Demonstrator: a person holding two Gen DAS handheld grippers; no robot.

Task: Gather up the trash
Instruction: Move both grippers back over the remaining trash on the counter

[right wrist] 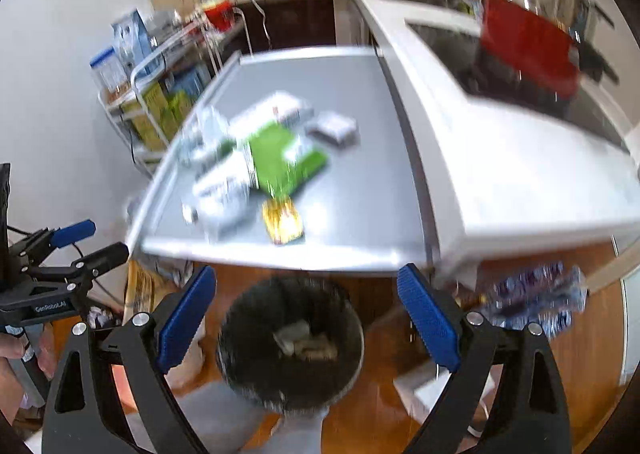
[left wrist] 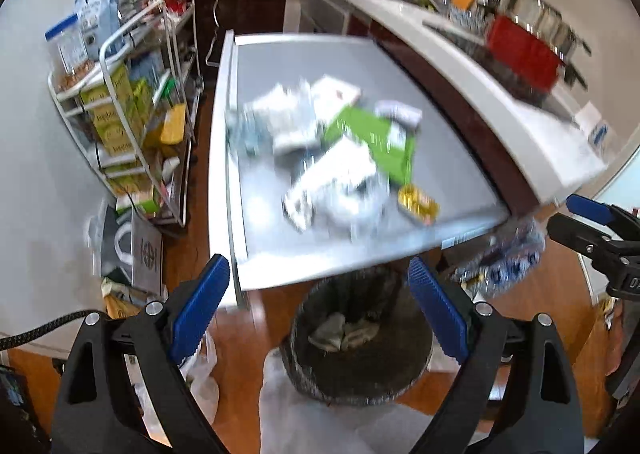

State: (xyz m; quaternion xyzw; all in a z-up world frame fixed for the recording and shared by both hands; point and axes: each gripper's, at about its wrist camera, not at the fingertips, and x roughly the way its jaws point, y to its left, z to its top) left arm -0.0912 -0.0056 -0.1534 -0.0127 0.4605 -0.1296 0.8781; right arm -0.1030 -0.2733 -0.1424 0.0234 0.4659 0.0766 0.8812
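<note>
A pile of trash lies on the grey table: white cartons, a green packet and a yellow wrapper. The same green packet and yellow wrapper show in the right wrist view. A black mesh bin stands on the floor below the table's near edge, with crumpled scraps inside; it also shows in the right wrist view. My left gripper is open and empty above the bin. My right gripper is open and empty above the bin too. A blue-patterned plastic wrapper appears mid-air, right of the bin.
A wire rack with boxes stands left of the table. A white counter with a sink and a red board runs along the right. Bags and white plastic lie on the wooden floor.
</note>
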